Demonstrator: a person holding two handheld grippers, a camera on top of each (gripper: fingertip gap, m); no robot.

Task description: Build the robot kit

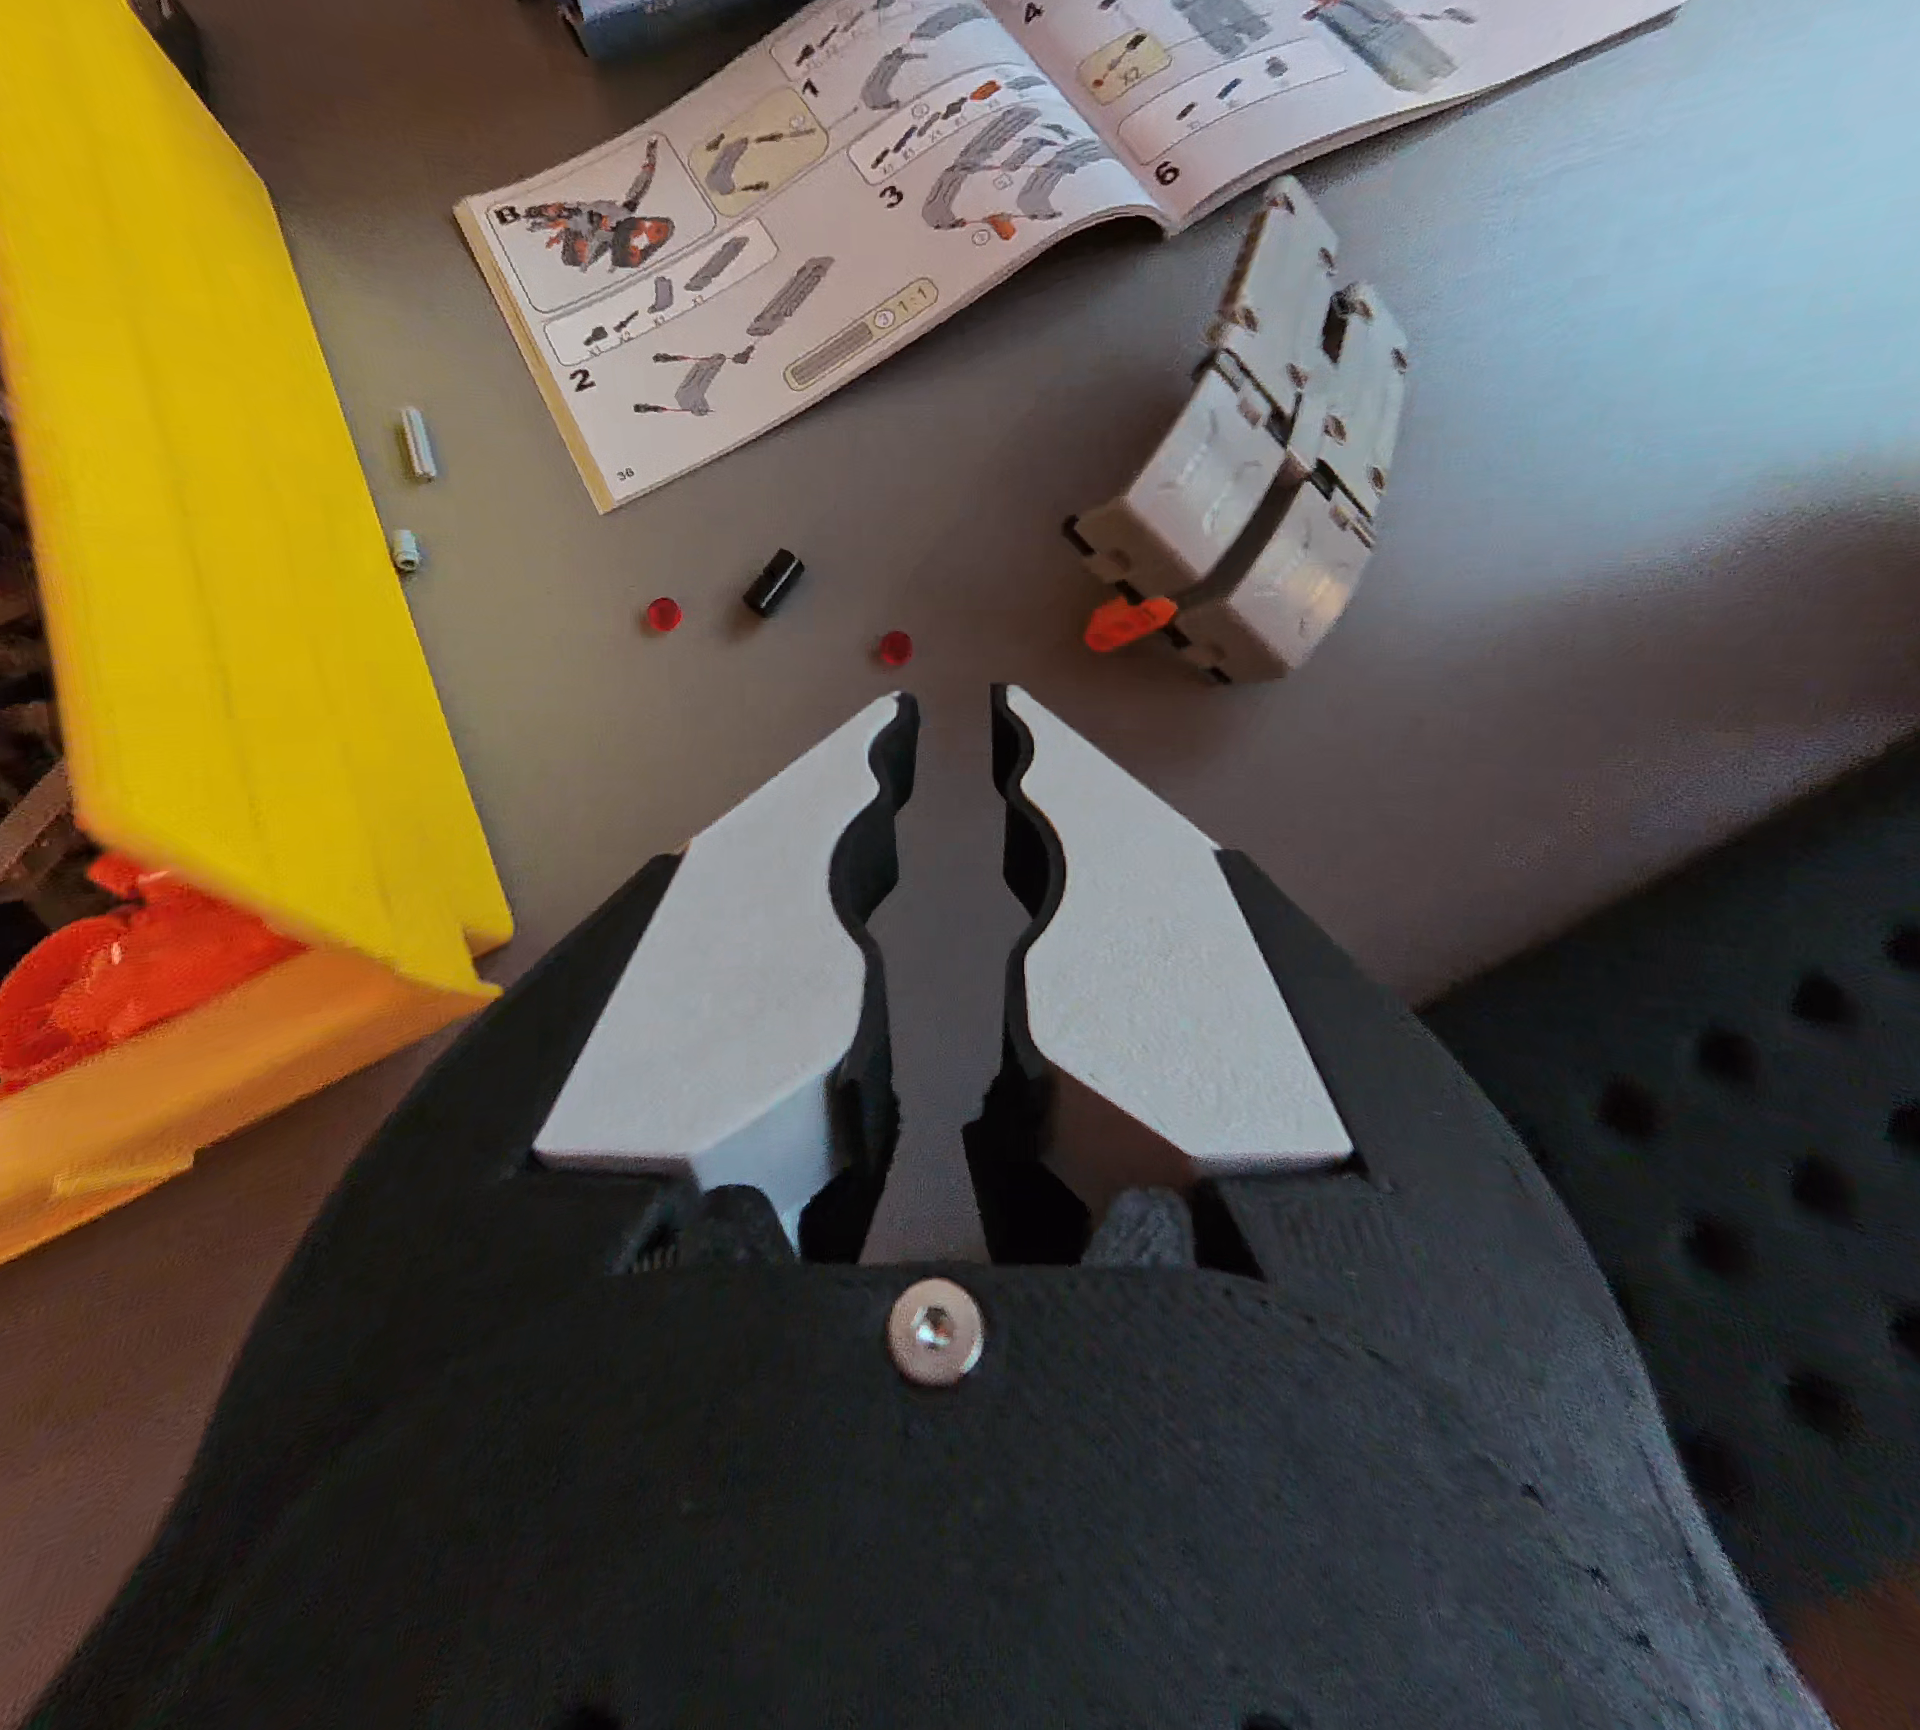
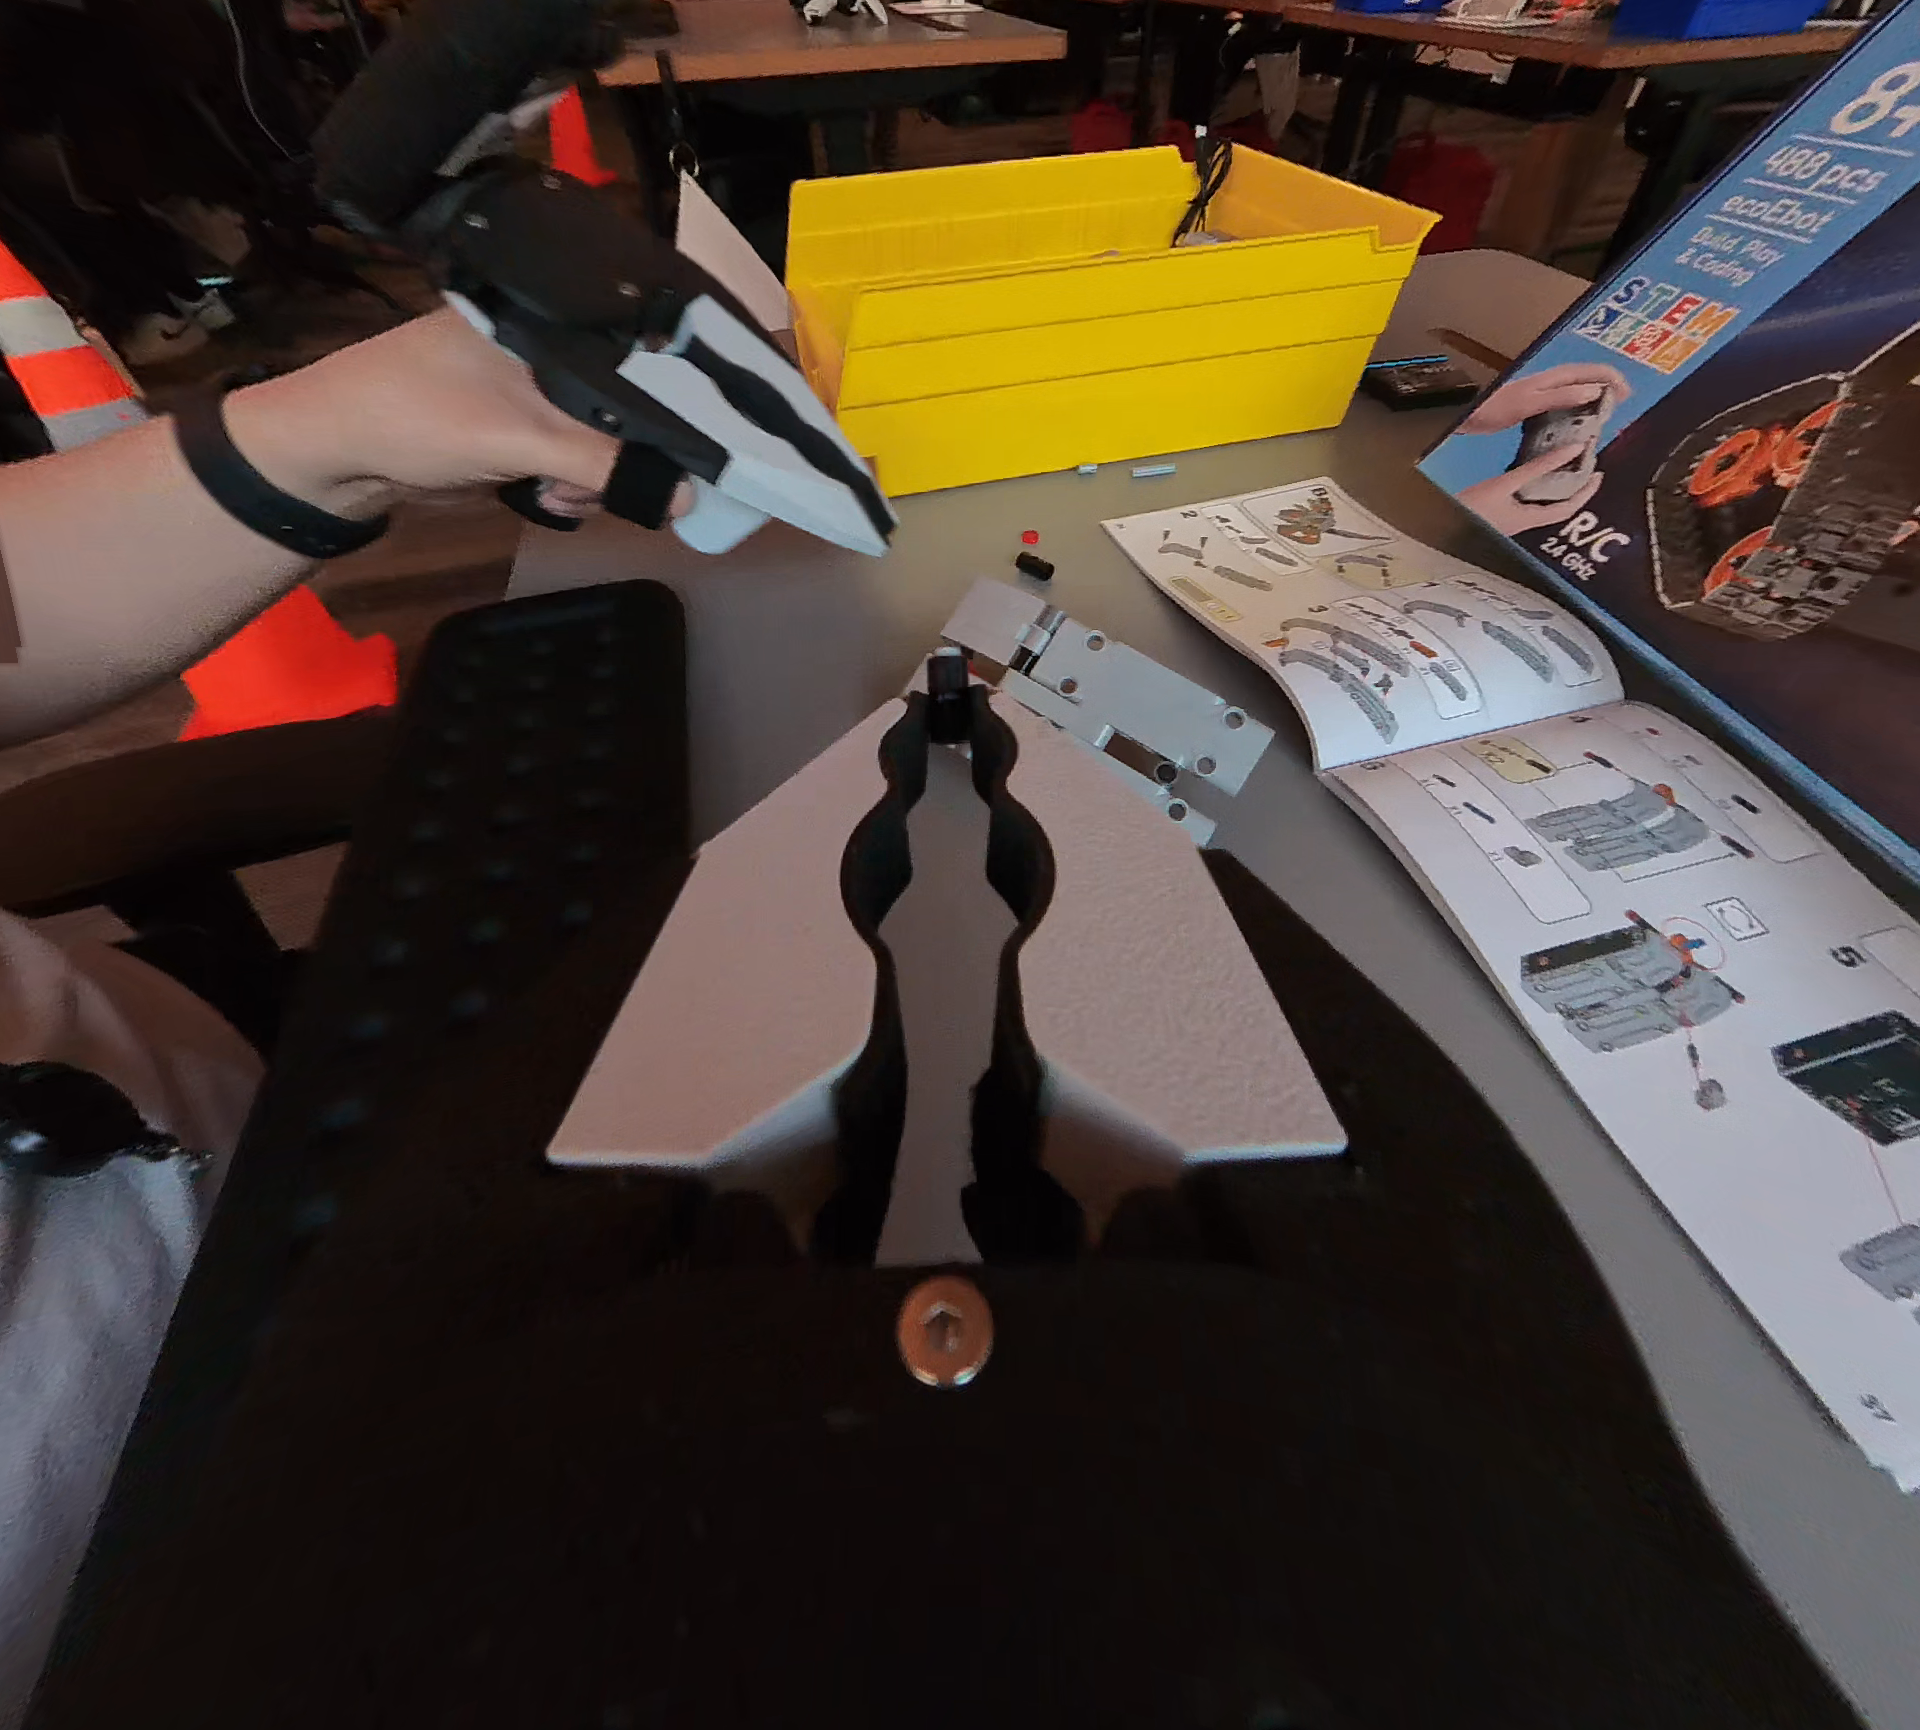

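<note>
My left gripper (image 1: pixel 954 704) is slightly open and empty, low over the grey table (image 1: pixel 1558 641). A small red stud (image 1: pixel 895 647) lies just ahead of its tips. Another red stud (image 1: pixel 663 613) and a black pin (image 1: pixel 774 581) lie farther left. A grey brick assembly (image 1: pixel 1262 475) with an orange piece (image 1: pixel 1127 620) lies to the right. My right gripper (image 2: pixel 948 716) is shut on a small black pin (image 2: pixel 948 683), held right at the near end of the grey assembly (image 2: pixel 1112 714). The left gripper (image 2: pixel 821 485), held in a hand, shows in the right wrist view.
An open instruction booklet (image 1: pixel 935 174) lies behind the parts, also visible on the right (image 2: pixel 1455 745). A yellow bin (image 1: pixel 208 485) (image 2: pixel 1091 330) stands at the left. A printed box (image 2: pixel 1714 433) stands at the back. A black perforated chair part (image 2: pixel 520 849) is at the table's edge. Some 15 cm of space lies between my two pairs of fingers. The small red stud (image 1: pixel 895 647) is about 5 cm from my left fingertips and 20 cm from my right.
</note>
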